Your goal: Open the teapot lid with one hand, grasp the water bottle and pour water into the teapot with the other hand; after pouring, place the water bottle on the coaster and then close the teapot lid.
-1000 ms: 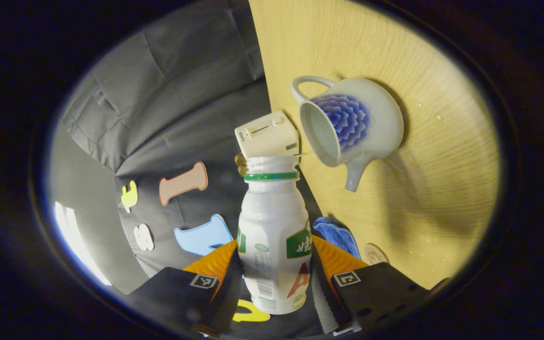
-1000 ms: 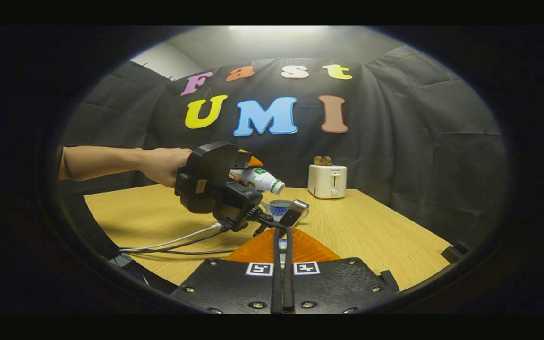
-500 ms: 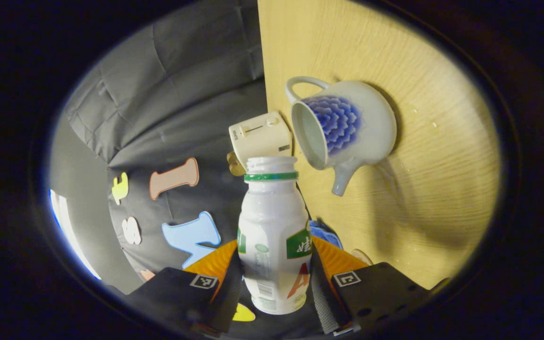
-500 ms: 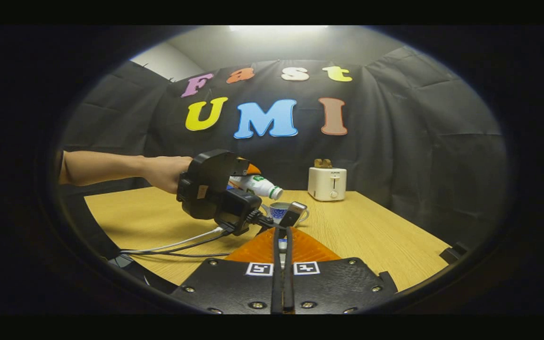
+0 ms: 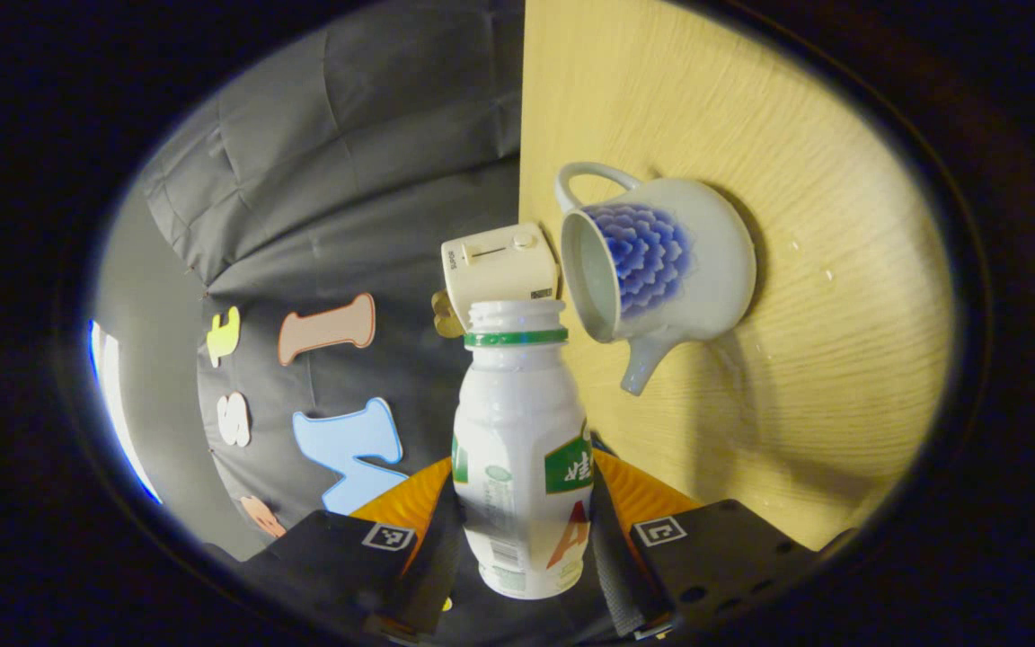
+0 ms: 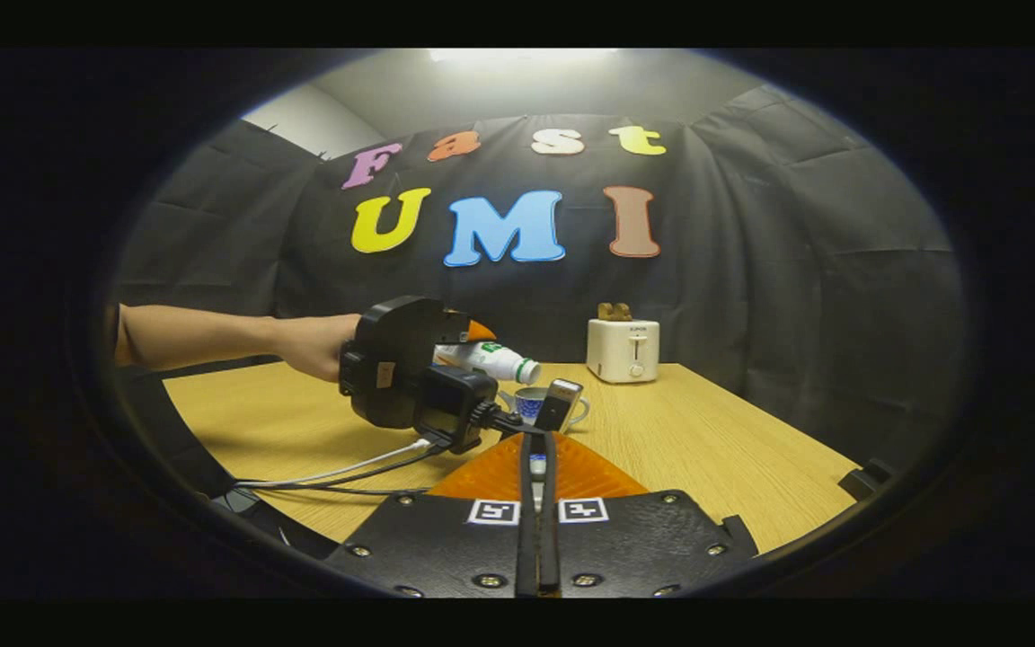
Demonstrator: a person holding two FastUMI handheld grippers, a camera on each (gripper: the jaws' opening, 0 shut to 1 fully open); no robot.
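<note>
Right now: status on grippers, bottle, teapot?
Left gripper shut on water bottle, tipped near level, mouth beside open teapot. Right gripper fingers together. Toaster behind, clear of the pour.

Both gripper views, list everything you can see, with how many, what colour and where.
water bottle: one, white with green band, uncapped, tipped over, mouth beside the teapot opening
teapot: one, white with blue pattern, lid off, on the table
toaster: one, cream, far edge of the table
table: one, light wood
cables: white and black, trailing across the table
left gripper: one, shut on the water bottle
right gripper: one, fingers together, something small between their tips
hand: one, holding the left gripper
</note>
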